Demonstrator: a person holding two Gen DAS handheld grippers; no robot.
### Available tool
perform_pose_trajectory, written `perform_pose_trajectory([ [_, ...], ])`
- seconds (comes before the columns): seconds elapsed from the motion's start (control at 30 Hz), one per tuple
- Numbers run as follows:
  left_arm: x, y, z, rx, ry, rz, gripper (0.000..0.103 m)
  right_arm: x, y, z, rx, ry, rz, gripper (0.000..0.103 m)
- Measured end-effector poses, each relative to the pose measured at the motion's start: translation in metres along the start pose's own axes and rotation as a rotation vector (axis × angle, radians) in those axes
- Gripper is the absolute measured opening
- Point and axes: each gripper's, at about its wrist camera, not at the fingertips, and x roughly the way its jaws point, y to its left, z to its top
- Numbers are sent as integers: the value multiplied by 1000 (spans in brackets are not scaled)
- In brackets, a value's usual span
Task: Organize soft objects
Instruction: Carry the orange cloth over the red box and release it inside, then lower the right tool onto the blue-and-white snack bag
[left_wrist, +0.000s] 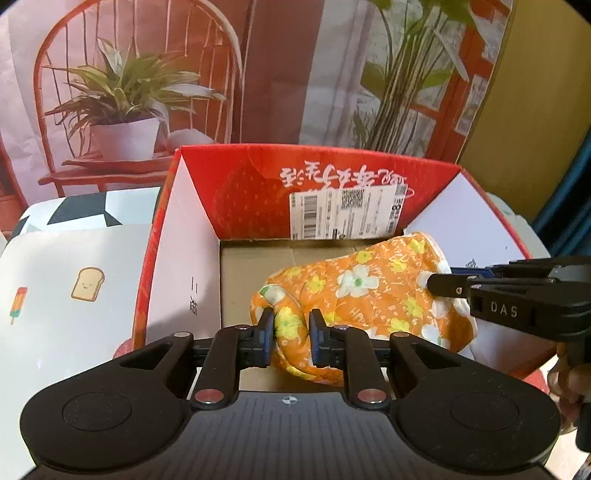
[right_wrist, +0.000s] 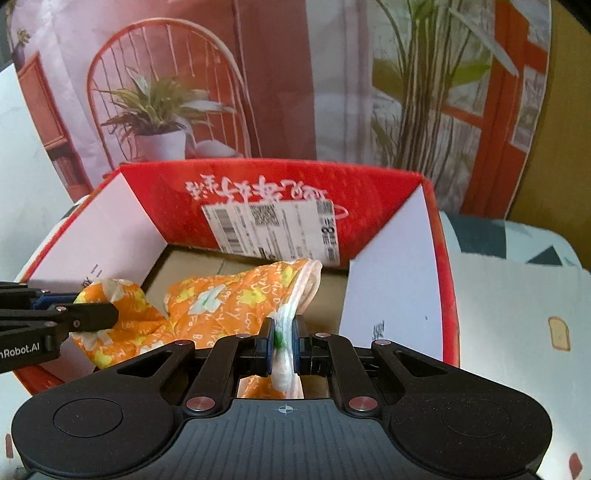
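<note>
An orange oven mitt (left_wrist: 369, 291) with white and yellow flowers hangs low inside an open red cardboard box (left_wrist: 251, 177), over its brown floor. My left gripper (left_wrist: 291, 336) is shut on the mitt's thumb end, with fabric filling the gap between the pads. In the right wrist view the mitt (right_wrist: 229, 299) stretches from the left gripper (right_wrist: 110, 314) across to my right gripper (right_wrist: 284, 343), which is shut on the white-lined cuff edge. The right gripper (left_wrist: 432, 286) also shows from the side in the left wrist view, at the cuff.
The box (right_wrist: 388, 206) has white inner side walls and a shipping label (left_wrist: 347, 214) on its red back wall. It stands on a white cloth (left_wrist: 74, 295) printed with toast and popsicles. Behind hangs a backdrop picturing a chair and plants (left_wrist: 125, 92). A hand (left_wrist: 569, 380) shows at right.
</note>
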Motion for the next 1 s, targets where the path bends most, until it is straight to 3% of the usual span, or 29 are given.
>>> perform_pose_trajectory([
  [0.13,-4,-3,-2,38,-6,11,49,-3,0,0,-1,-8,-6,17],
  [0.23,-14,-4,-3,51,-27,5,55,-9,2,0,-15,-30,-21,22],
  [0.5,-69,-7,-16,46,-125,-22,55,-58,6,-8,-6,-141,19,25],
  [0.7,-116,-14,-45,-3,-194,-58,54,-113,7,-30,10,-255,75,27],
  [0.87,-131,-19,-75,-63,-193,-81,54,-144,9,-66,37,-309,94,27],
  [1.0,-127,-23,-98,-121,-162,-119,53,-149,10,-99,61,-290,101,29],
])
